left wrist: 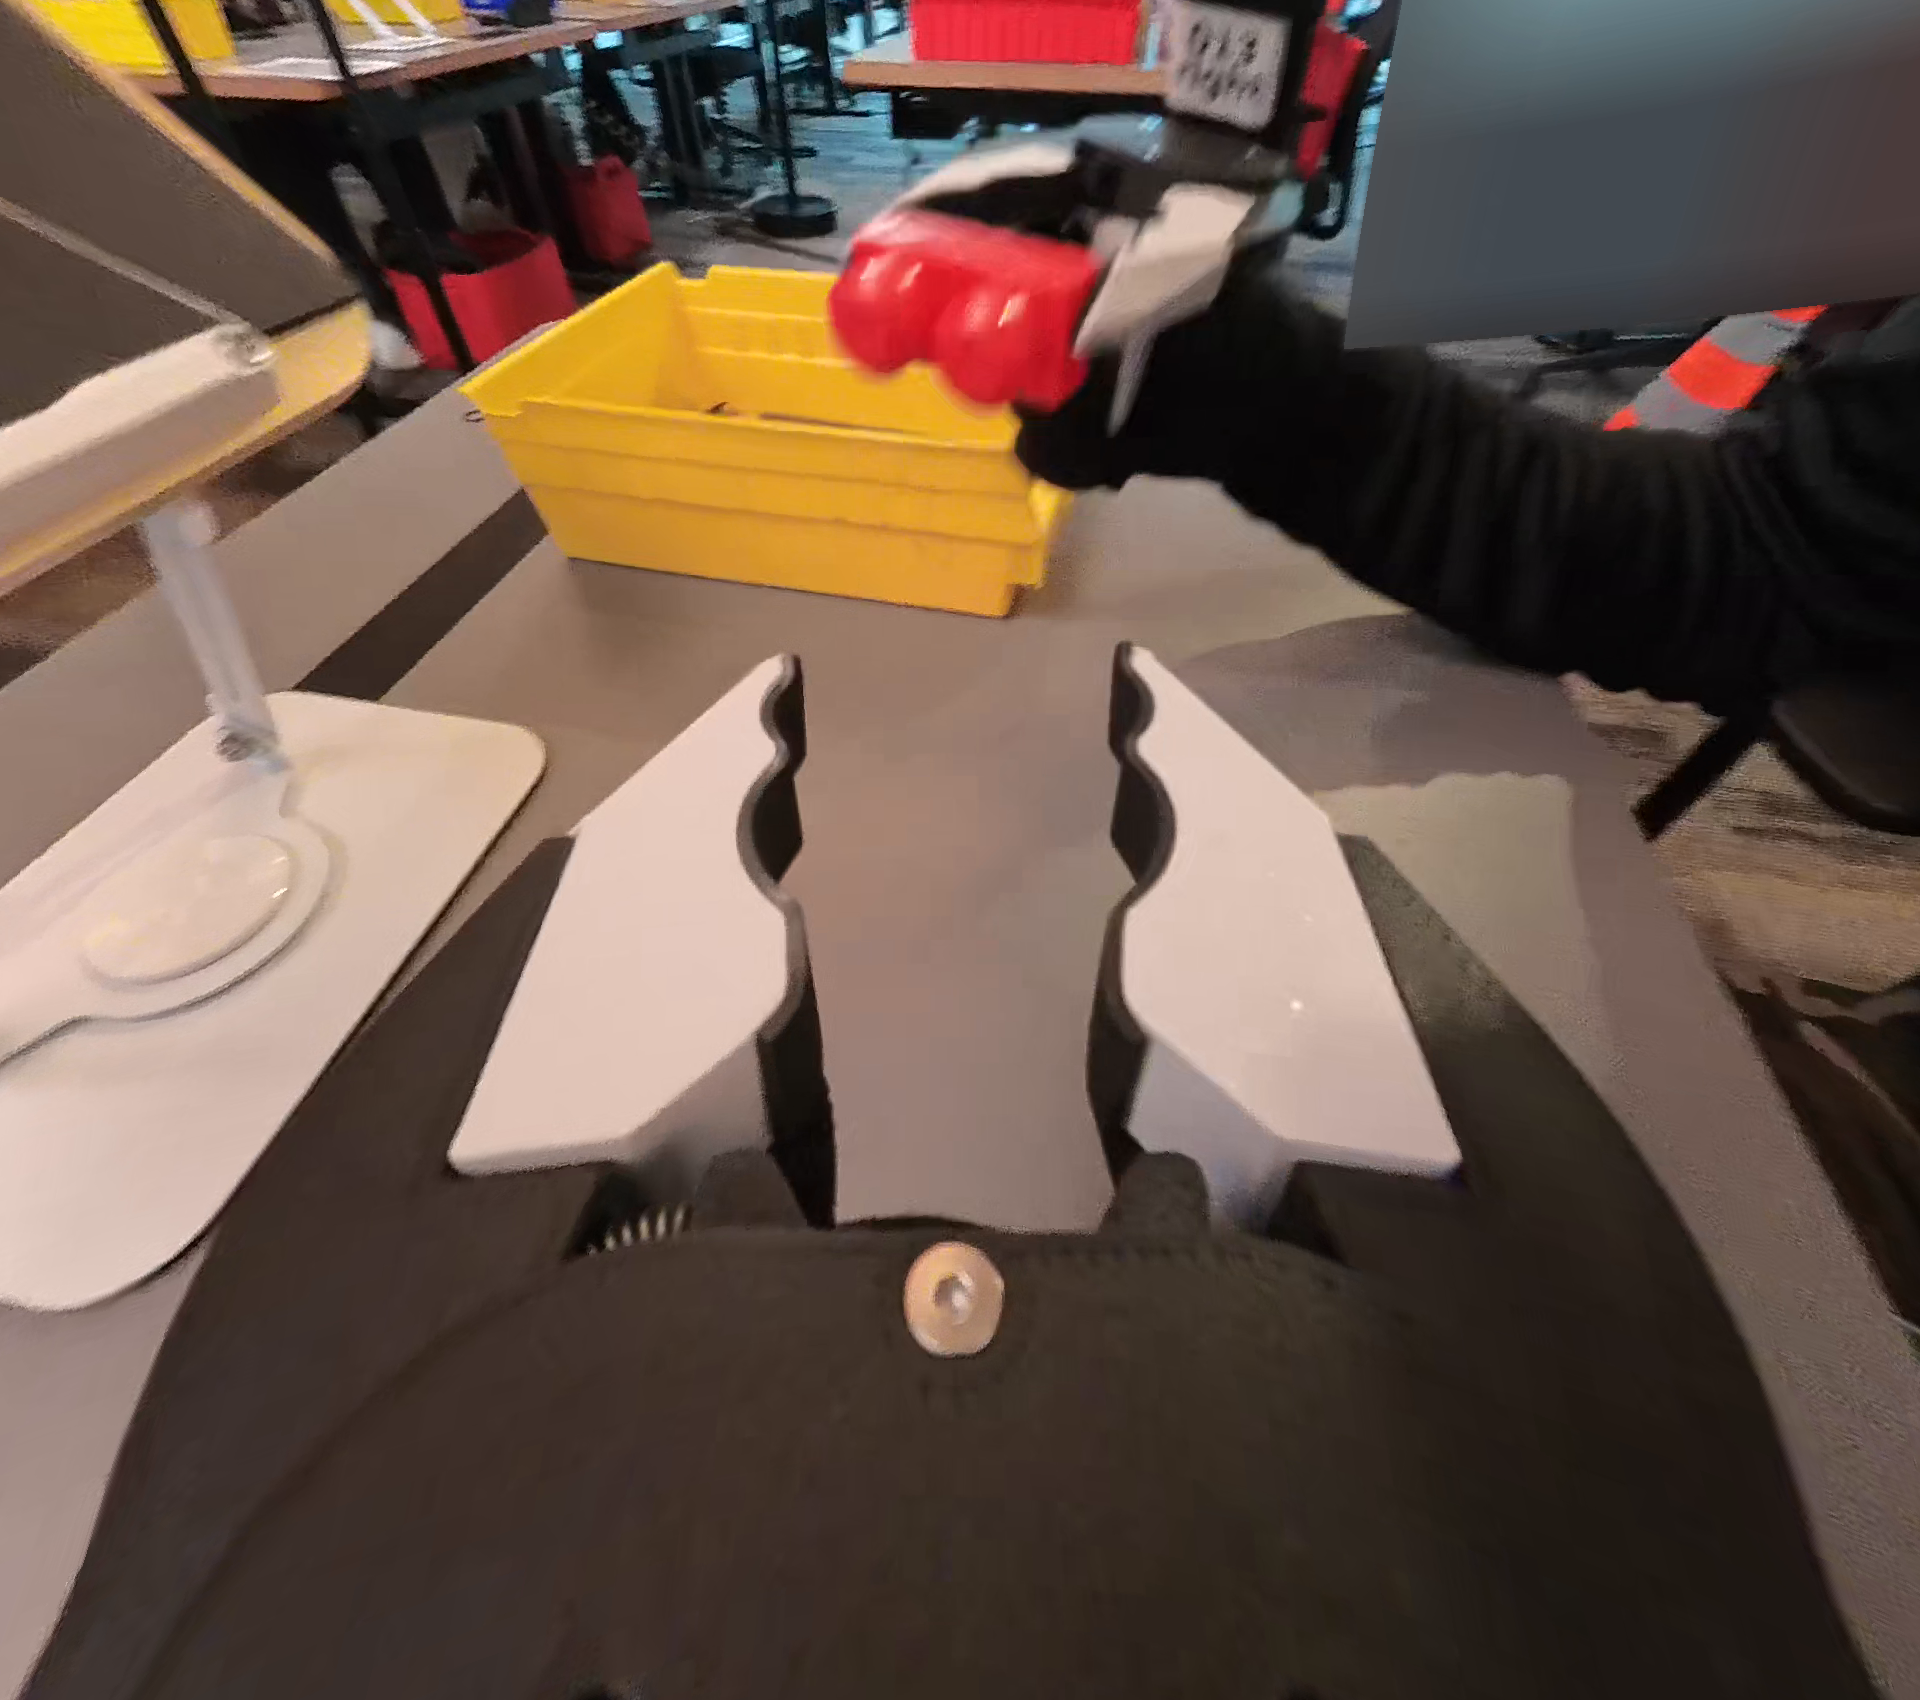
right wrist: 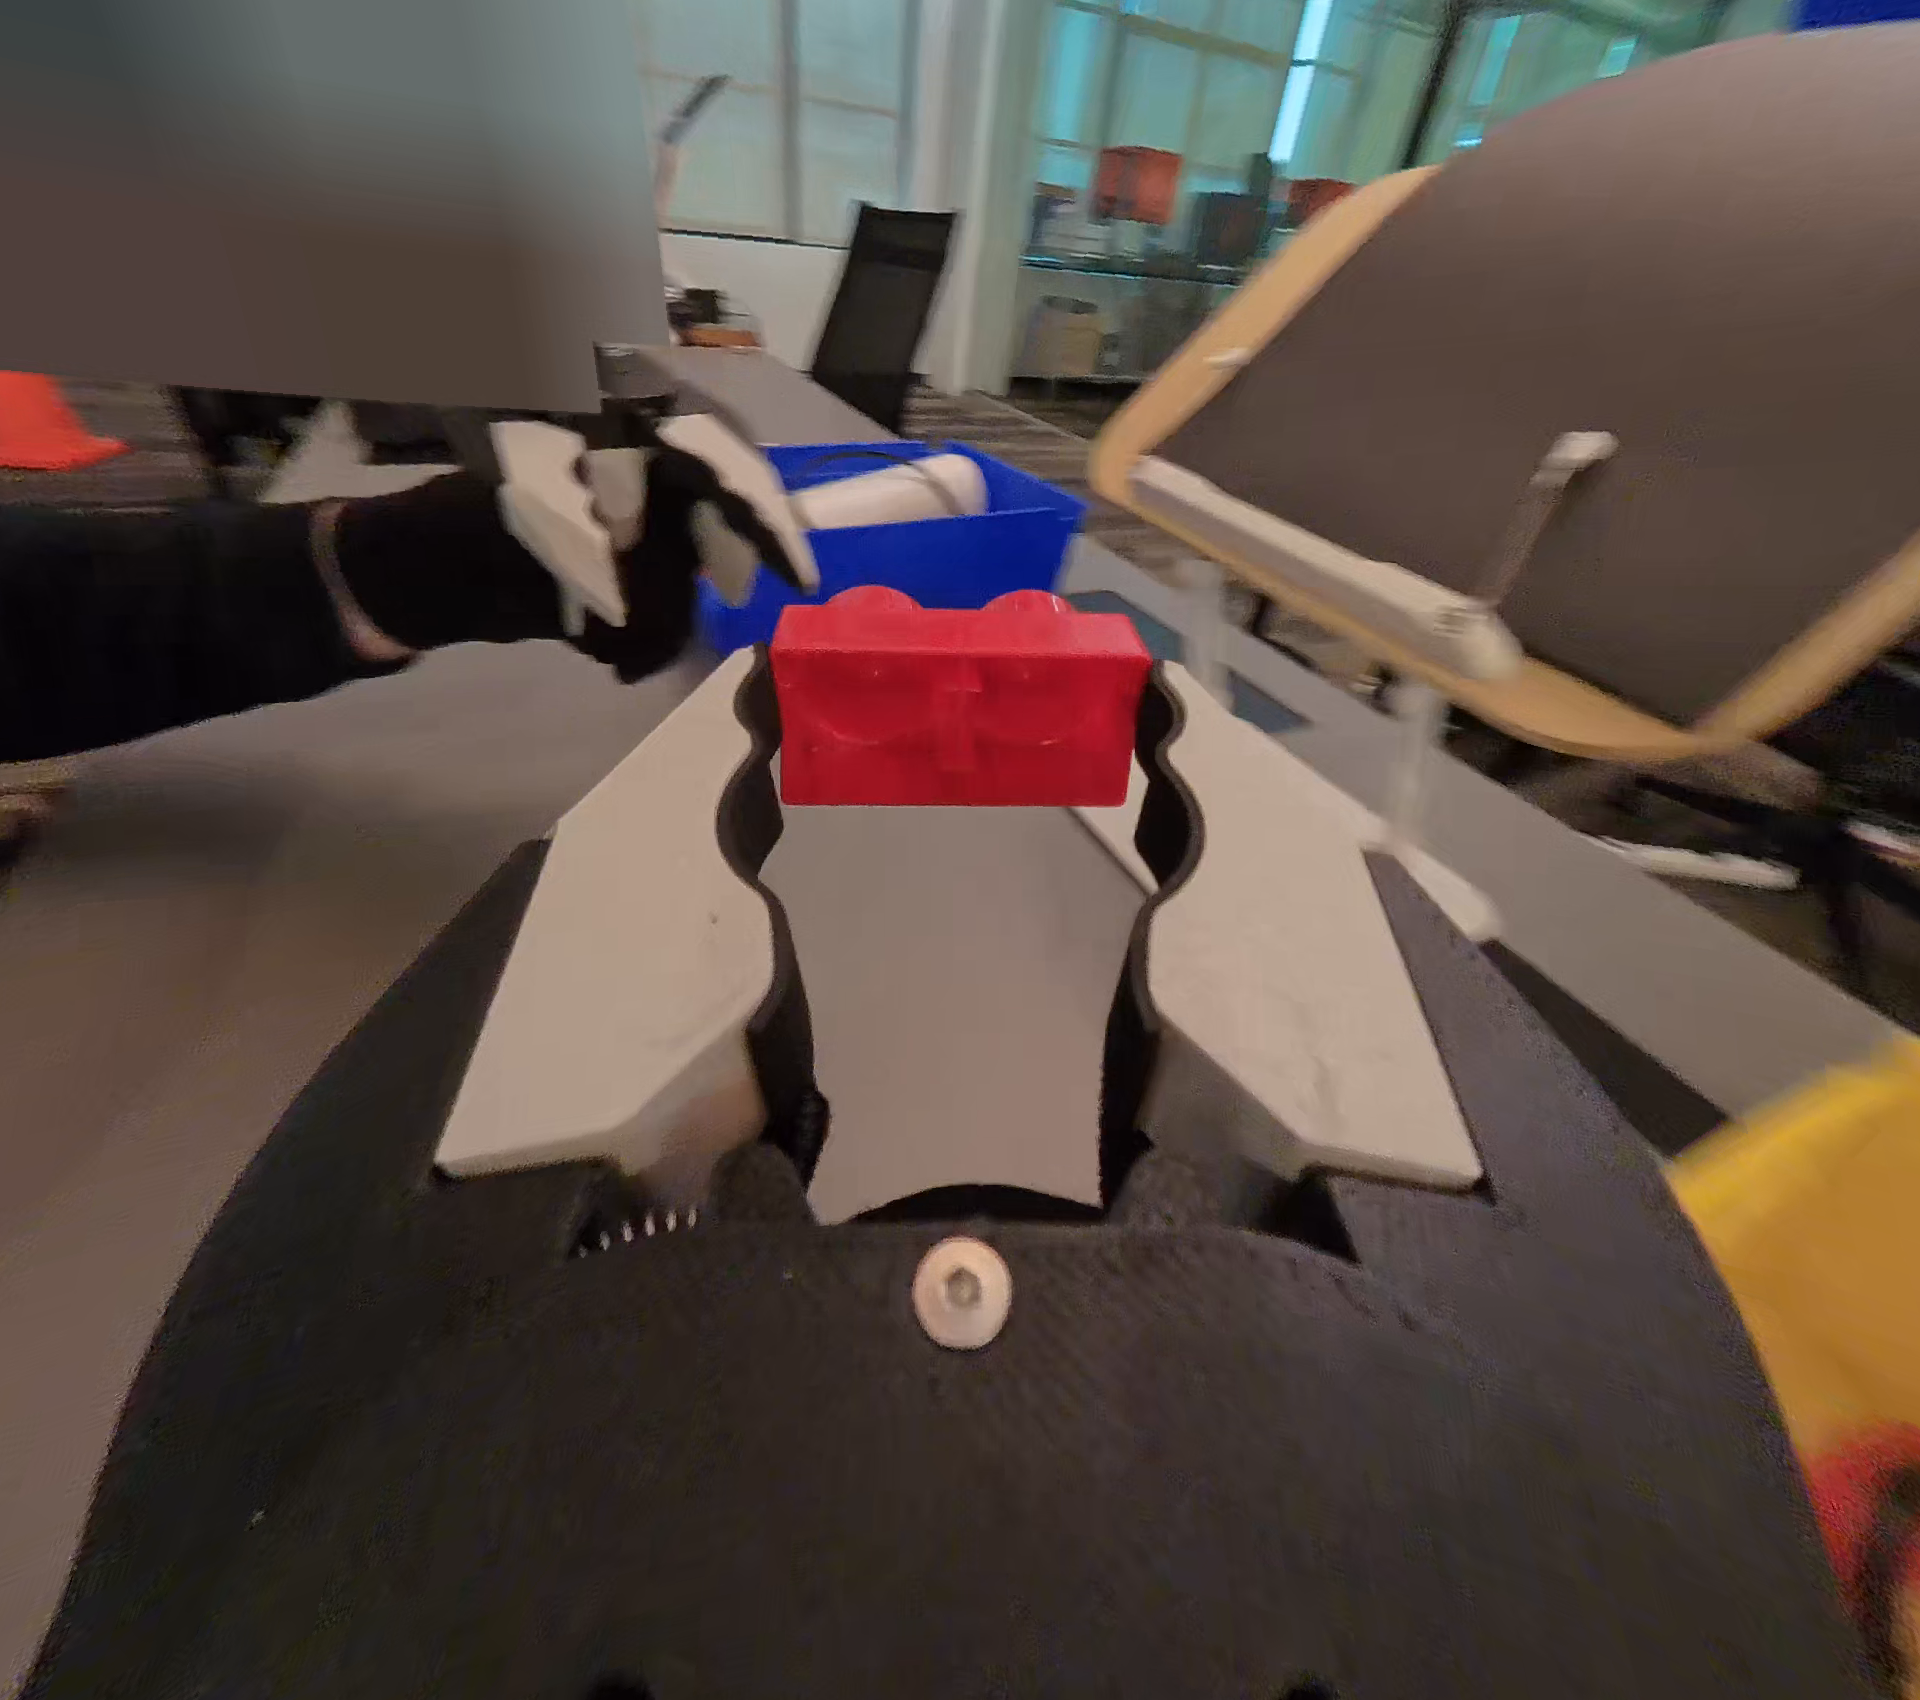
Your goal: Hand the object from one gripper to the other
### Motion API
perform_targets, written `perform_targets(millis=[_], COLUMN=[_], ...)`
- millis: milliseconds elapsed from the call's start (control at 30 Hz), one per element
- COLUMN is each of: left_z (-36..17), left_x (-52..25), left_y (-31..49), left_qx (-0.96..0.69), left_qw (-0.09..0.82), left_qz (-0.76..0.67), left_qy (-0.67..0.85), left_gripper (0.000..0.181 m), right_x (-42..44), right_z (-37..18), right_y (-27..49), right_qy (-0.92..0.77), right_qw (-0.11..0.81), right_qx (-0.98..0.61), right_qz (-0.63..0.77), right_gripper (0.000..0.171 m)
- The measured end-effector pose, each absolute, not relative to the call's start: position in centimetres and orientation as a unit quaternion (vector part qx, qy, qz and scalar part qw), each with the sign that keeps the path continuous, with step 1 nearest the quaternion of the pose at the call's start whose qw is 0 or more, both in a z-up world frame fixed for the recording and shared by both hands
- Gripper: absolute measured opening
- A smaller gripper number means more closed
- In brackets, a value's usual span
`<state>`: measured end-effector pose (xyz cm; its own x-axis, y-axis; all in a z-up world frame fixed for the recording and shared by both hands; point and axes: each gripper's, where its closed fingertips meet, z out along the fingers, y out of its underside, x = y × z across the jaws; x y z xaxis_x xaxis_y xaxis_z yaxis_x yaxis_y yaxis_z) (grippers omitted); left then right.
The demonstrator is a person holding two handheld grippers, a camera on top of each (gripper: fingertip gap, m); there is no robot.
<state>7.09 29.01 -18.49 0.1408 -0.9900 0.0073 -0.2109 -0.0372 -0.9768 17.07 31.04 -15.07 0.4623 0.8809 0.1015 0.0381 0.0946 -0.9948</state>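
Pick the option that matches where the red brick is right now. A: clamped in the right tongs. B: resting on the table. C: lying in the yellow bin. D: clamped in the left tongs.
A: the red brick sits pinched between the tips of the right tongs, while the left tongs are open and hold nothing.

My work surface is a grey table (left wrist: 956, 777) with a darker strip running along its left part. A yellow bin (left wrist: 769, 445) sits on it ahead of my left tongs, and to the left a white flat base plate (left wrist: 312, 923) rests on the top, carrying a thin stand that props up a tilted grey board with a pale wooden edge. Seen from my right tongs, a blue bin (right wrist: 935, 554) stands farther off on the same table with a white roll-like thing lying inside it.
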Motion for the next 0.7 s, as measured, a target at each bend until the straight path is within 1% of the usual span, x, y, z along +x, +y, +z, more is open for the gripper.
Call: perform_targets(millis=[100,167,267,500,567,700], left_z=[-20.3,-21.8,-23.7,-26.6,-27.5,-27.9], left_x=[6.3,6.0,6.2,6.6,6.5,6.7], left_y=[31.2,32.3,33.4,35.2,35.6,35.4], left_qx=[-0.625,-0.641,-0.656,-0.679,-0.684,-0.682], left_qw=[0.485,0.49,0.497,0.52,0.528,0.526], left_qz=[-0.38,-0.37,-0.355,-0.303,-0.279,-0.274], left_qy=[0.479,0.462,0.443,0.42,0.419,0.428], left_gripper=[0.048,0.047,0.045,0.043,0.043,0.042], right_x=[22.1,24.8,29.0,35.7,36.6,38.3], right_z=[-14.3,-12.4,-12.4,-18.8,-20.4,-23.4], right_y=[32.9,33.1,34.8,40.4,42.1,45.7], right_qy=[-0.367,-0.343,-0.322,-0.282,-0.27,-0.243], right_qw=[0.635,0.65,0.642,0.527,0.498,0.453], right_qx=[-0.633,-0.641,-0.681,-0.801,-0.822,-0.851], right_qz=[0.249,0.223,0.141,-0.03,-0.061,-0.104], right_gripper=[0.068,0.067,0.068,0.068,0.068,0.068])
